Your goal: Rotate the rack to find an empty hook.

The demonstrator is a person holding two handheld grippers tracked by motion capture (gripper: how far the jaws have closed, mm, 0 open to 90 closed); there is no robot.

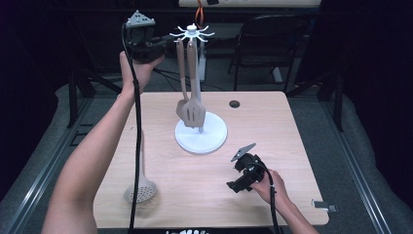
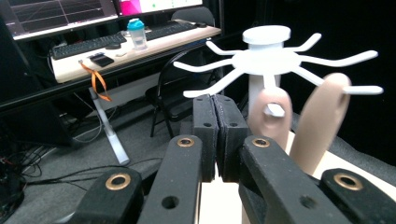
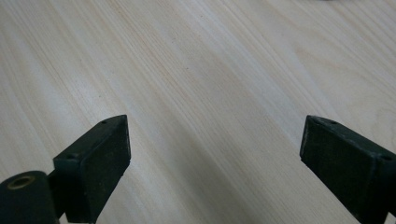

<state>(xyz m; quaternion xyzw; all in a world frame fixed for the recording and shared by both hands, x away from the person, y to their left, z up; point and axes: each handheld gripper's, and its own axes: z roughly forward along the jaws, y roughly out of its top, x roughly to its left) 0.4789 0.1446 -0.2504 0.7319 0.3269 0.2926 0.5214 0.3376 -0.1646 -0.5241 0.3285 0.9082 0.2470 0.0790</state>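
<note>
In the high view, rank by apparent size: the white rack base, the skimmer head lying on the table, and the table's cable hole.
1. white rack base, the widest disc.
2. skimmer head, clearly smaller; it lies nearer the camera, which flatters it.
3. cable hole, smallest by far.

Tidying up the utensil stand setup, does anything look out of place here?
One beige perforated skimmer spoon lies flat near the wooden table's front left corner, while two beige spatulas hang on the white hook stand.
</note>
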